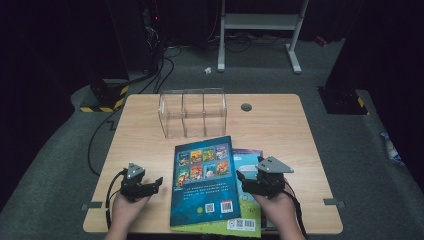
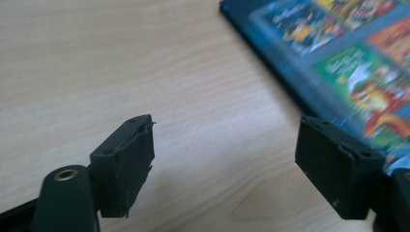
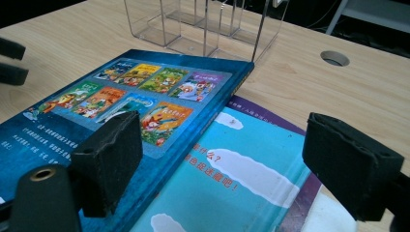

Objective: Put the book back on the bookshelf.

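Both tools are sitting with jaws apart: right tool (image 1: 248,176) is straddling the dark blue book's (image 1: 204,180) edge mid-counter, left tool (image 1: 156,184) beside it. Probably risking dragging the teal book (image 3: 232,179) underneath.

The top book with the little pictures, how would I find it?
Look at the wooden table, in front of the clear plastic organizer. A pile of books lies between the two grippers. The dark blue book is on top, its cover showing a grid of small colourful pictures.
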Motion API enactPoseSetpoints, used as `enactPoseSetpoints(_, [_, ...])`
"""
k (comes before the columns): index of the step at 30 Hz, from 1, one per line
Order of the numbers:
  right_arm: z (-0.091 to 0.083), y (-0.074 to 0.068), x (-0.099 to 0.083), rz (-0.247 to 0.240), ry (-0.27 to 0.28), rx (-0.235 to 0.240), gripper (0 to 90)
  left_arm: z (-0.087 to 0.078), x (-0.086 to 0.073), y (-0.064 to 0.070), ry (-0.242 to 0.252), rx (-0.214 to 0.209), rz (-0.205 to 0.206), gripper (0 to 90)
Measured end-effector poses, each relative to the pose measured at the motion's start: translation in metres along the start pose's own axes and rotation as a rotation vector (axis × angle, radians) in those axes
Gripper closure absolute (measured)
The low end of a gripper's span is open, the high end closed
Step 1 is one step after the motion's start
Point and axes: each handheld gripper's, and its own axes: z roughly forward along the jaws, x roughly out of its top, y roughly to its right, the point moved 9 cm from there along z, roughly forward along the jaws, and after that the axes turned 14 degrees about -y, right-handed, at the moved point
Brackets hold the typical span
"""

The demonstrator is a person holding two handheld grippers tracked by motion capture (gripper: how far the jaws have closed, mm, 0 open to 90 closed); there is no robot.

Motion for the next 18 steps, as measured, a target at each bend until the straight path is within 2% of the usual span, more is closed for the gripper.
enactPoseSetpoints(2, [0.0,-0.001,-0.002,-0.009,-0.006,-0.002,14.1,-0.001,0.01,0.014,0.027,-0.019,0.014,19.9])
enactPoseSetpoints(4, [-0.002,-0.002,-0.005,-0.007,-0.003,-0.006,14.1,0.001,0.012,0.023,0.035,-0.032,0.027,19.2])
enactPoseSetpoints(5, [-0.004,-0.003,-0.008,-0.006,-0.003,-0.007,14.0,0.006,0.008,0.035,0.036,-0.061,0.038,17.9])
enactPoseSetpoints(7, [-0.006,-0.003,-0.009,-0.005,0.0,-0.007,14.1,0.008,0.006,0.038,0.034,-0.067,0.047,17.9])
enactPoseSetpoints(9, [-0.008,-0.004,-0.012,0.001,0.002,-0.003,14.0,0.012,0.003,0.045,0.002,-0.085,0.064,17.7])
enactPoseSetpoints(11, [-0.006,-0.005,-0.016,0.01,-0.006,0.004,13.5,0.01,0.0,0.053,-0.005,-0.109,0.086,17.4])
enactPoseSetpoints(12, [-0.004,-0.006,-0.017,0.017,-0.013,0.009,13.1,0.01,-0.001,0.055,-0.01,-0.108,0.093,17.0])
enactPoseSetpoints(13, [-0.002,-0.006,-0.018,0.018,-0.019,0.012,12.6,0.01,-0.002,0.06,-0.01,-0.132,0.1,16.6])
enactPoseSetpoints(14, [-0.001,-0.008,-0.018,0.016,-0.022,0.019,11.3,0.01,-0.002,0.06,-0.01,-0.132,0.1,16.5])
enactPoseSetpoints(16, [0.0,-0.009,-0.018,0.014,-0.021,0.026,10.9,0.011,-0.002,0.068,-0.016,-0.174,0.101,15.8])
enactPoseSetpoints(18, [0.003,-0.013,-0.018,0.008,-0.032,0.02,10.9,0.012,-0.002,0.072,-0.014,-0.186,0.101,15.1])
